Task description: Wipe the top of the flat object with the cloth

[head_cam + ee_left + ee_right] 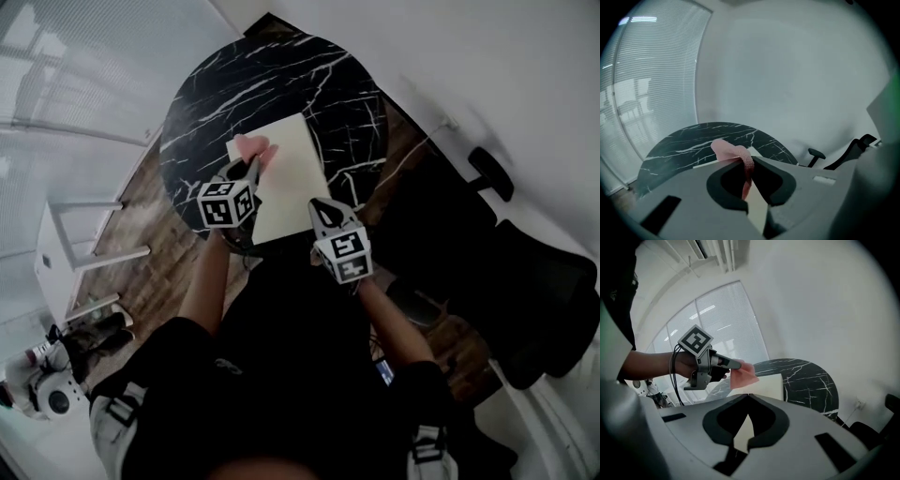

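The left gripper (pixel 249 169) has its fingers (pixel 761 165) pinched tight on one edge of a pink cloth (pixel 732 151), so most of the fabric hangs free beyond the tips as a loose flap for wiping. It holds that flap over the near-left part of the cream flat board (pixel 292 178), which lies in the middle of the round black marble counter (pixel 211 80). From the right gripper view the cloth seems to hang just above the board; whether its lower edge touches, I cannot tell.

The right gripper (pixel 748 395) waits at the board's near edge, its fingers closed tip to tip with nothing between them. It is probably kept there to stay clear of the wiping path, or to steady the board if it slides.
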Tool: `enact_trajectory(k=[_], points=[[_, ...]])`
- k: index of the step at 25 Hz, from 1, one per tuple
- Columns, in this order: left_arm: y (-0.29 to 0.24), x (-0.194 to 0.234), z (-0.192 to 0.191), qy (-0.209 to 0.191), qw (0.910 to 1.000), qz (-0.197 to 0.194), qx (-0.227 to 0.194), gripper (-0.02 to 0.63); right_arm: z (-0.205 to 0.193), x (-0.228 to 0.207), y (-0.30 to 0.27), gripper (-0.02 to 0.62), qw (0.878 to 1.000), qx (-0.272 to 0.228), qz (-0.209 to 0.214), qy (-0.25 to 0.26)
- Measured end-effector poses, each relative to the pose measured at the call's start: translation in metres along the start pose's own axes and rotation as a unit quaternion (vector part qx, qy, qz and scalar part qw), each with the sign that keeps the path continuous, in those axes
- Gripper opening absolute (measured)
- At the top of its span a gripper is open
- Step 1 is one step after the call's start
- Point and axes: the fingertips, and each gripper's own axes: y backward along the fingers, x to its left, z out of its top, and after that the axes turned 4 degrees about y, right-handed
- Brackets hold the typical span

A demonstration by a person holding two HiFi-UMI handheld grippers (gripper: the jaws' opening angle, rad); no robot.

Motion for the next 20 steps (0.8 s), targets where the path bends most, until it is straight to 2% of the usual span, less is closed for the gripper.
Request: enact_trajectory(k=[6,11,15,20], points=[[0.053,0.054,-0.015,0.024,0.9965,0.077,-0.021,0.020,0.006,0.028,-0.029,-0.005,0.998,0.006,0.056,0.040],[0.084,0.077,-0.047,0.052,0.9910,0.122,-0.021,0.020,0.003,0.056,-0.035,-0.005,0.992,0.027,0.102,0.064],[0.092,0.082,-0.083,0.082,0.9867,0.140,-0.008,0.020,-0.010,0.067,-0.038,-0.005,0.989,0.037,0.119,0.078],[0.084,0.072,-0.113,0.102,0.9862,0.130,0.013,0.020,-0.022,0.073,-0.037,-0.005,0.988,0.051,0.126,0.075]])
